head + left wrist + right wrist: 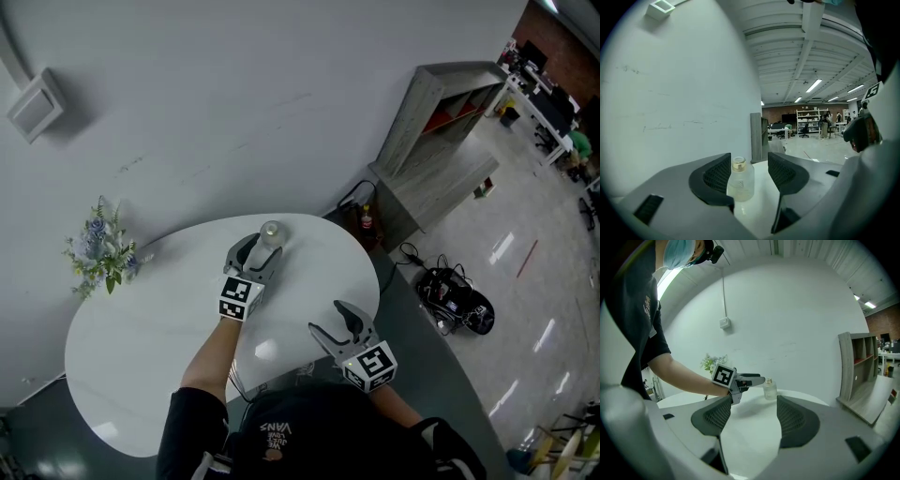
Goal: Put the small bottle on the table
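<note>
Nearest me, the right gripper (335,323) hangs over the near side of the white table (141,347), its 2 jaws wide apart with nothing between them. Farther out, the left gripper (259,253) is also spread wide. The small bottle (739,183) stands upright on the table between its pads, ungripped. It sits toward the table's far rim, with flowers (101,255) and a shelf (427,131) beyond.

My worry is the withdrawal. The left pad looks very close to the glass, so pulling back crooked could drag or topple the bottle toward that rim.

The left gripper view alone shows clear space beside the right pad. The right gripper view shows the bottle's upright side profile. Only the head view shows how near the rim it stands.
</note>
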`<state>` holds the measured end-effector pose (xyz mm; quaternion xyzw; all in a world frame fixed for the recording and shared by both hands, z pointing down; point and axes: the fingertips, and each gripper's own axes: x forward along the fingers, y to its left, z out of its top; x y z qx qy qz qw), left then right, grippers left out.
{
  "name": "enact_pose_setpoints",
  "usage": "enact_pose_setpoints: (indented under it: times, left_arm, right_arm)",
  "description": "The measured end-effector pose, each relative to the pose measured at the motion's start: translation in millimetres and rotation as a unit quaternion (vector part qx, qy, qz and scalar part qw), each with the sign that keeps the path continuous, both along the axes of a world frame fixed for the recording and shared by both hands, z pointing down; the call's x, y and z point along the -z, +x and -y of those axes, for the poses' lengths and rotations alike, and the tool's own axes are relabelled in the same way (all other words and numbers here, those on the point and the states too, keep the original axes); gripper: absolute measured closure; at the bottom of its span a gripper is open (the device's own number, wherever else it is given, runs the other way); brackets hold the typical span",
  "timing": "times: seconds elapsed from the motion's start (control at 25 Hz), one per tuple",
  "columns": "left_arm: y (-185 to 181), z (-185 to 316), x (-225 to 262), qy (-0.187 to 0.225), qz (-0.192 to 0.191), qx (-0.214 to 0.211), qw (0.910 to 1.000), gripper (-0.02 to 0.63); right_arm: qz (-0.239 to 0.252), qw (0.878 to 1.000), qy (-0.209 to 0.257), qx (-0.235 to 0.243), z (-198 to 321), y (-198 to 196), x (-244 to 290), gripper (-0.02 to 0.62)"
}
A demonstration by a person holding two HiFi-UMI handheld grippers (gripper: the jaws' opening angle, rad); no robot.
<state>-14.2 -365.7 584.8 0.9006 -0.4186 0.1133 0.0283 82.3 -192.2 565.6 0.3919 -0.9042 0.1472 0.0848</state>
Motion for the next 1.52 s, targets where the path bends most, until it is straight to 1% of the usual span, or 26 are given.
enact_pose_setpoints:
  times: [0.24,0.4,0.52,0.6,0.64,0.72,0.76,0.84,1.0,1.24,1.52]
  left_arm:
    - [-14.6,-49.7,25.5,0.0,-0.013,-0.011,0.9999,0.36]
    - [-29.3,-86.7,42.0,0.016,-0.014,-0.018,0.9996,0.364]
    - [-39.3,-113.6,51.1,0.013,-0.019,-0.026,0.9994,0.404]
    - [-45.8,-130.3,55.0,0.009,-0.021,-0.033,0.9992,0.411]
    - [-50.6,-137.2,56.1,0.012,-0.02,-0.034,0.9992,0.416]
    - [-60.1,-151.1,59.4,0.018,-0.019,-0.035,0.999,0.434]
    - [-64.0,-158.8,61.6,0.02,-0.02,-0.036,0.9989,0.445]
    - [-70.6,-175.1,65.8,0.02,-0.022,-0.038,0.9988,0.469]
    - [-83.9,-208.5,73.9,0.02,-0.028,-0.041,0.9986,0.5]
    - [-103.4,-260.7,81.1,0.016,-0.041,-0.049,0.9979,0.543]
    - [-128.8,-308.8,82.0,0.016,-0.035,-0.057,0.9976,0.565]
  right_arm:
    - [-0.003,1.0,0.021,-0.015,-16.4,-15.4,17.5,0.319]
    - [0.002,0.999,0.035,-0.024,-29.5,-28.2,28.5,0.319]
    - [0.002,0.999,0.046,-0.026,-38.5,-40.2,35.6,0.321]
    - [0.001,0.998,0.053,-0.03,-45.5,-48.2,39.7,0.325]
    - [0.001,0.998,0.057,-0.034,-49.3,-51.7,42.0,0.337]
    - [0.002,0.997,0.067,-0.043,-57.3,-58.0,46.6,0.455]
    - [0.001,0.996,0.071,-0.046,-61.9,-61.0,48.5,0.46]
    - [-0.001,0.996,0.079,-0.05,-71.8,-66.6,52.8,0.495]
    - [-0.001,0.994,0.086,-0.065,-94.2,-77.7,60.8,0.521]
    - [-0.007,0.992,0.091,-0.083,-131.5,-93.6,66.8,0.534]
    - [-0.012,0.991,0.093,-0.096,-167.7,-112.8,71.2,0.537]
